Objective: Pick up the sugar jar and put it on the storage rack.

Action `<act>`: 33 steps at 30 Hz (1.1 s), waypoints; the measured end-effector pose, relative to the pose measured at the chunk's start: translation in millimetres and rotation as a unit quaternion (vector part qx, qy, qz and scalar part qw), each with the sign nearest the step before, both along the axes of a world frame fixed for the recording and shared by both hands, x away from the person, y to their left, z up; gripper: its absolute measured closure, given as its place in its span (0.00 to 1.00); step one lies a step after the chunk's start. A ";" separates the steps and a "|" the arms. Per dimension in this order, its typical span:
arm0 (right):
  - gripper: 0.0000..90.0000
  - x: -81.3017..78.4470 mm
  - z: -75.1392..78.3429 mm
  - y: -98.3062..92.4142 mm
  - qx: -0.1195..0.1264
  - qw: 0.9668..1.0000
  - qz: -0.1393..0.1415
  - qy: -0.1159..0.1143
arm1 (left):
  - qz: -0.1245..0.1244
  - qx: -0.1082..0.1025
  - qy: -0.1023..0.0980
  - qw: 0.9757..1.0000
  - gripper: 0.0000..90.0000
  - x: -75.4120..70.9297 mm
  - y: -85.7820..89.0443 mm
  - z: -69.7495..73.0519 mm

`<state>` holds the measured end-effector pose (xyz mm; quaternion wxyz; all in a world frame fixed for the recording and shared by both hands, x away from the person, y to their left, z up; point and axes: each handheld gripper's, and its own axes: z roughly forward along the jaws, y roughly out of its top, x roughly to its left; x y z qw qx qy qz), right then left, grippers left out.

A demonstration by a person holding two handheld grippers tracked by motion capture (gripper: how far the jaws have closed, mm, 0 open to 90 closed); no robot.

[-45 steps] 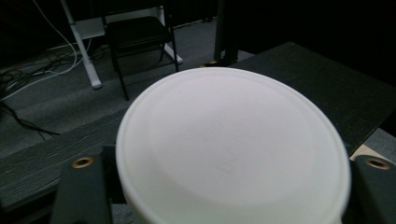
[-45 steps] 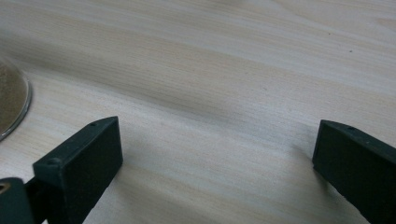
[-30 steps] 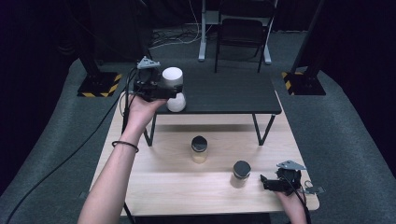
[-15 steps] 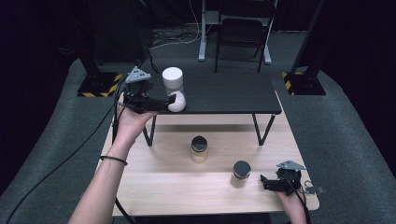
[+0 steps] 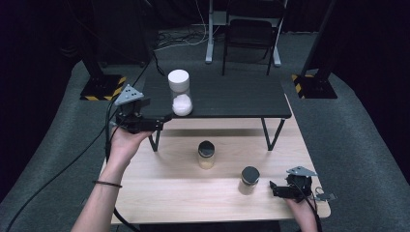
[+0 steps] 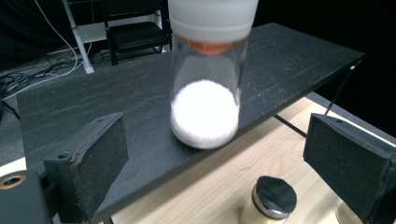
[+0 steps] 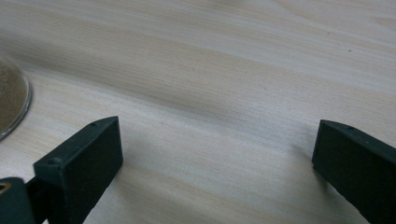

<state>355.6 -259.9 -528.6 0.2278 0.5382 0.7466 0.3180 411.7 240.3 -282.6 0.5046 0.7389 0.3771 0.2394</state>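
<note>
At the far left the left hand-held gripper (image 5: 162, 121) hangs off the left end of the black shelf (image 5: 232, 96), its jaws spread wide with nothing between them — they have just been closing a touch, though they remain well apart. Just to its right, the tall jar with the white lid (image 5: 179, 92) stands upright on the shelf near its front left edge, white powder filling its lower part; in the left gripper view the jar (image 6: 208, 84) sits ahead of the jaws, not between them. The step in hand looks like a release and retreat (or else a fresh approach; I cannot tell which). Further right, on the pale worktop (image 5: 159, 193), stand two small black-capped jars (image 5: 206, 154) (image 5: 249, 180), apart from each other. At the far right the right hand-held gripper (image 5: 274, 189) rests low on the worktop, jaws apart and empty; a likely next move is a level reach to the nearer small jar, straddling it before closing.
</note>
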 end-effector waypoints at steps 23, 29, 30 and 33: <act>0.01 -0.1 0.0 -0.2 0.000 1.000 -0.001 0.000 | 0.002 0.012 -0.002 1.000 0.07 -52.5 29.0 -73.3; 0.01 -0.3 0.0 -0.1 0.000 1.000 -0.001 0.000 | 0.002 0.006 -0.002 1.000 0.07 -59.7 34.5 -95.4; 0.01 -0.3 0.0 -0.1 0.000 1.000 -0.002 0.000 | 0.002 0.008 -0.002 1.000 0.07 -61.0 35.0 -98.5; 0.01 -0.3 0.0 -0.1 0.000 1.000 -0.002 0.000 | 0.002 0.006 -0.002 1.000 0.07 -65.2 37.9 -107.3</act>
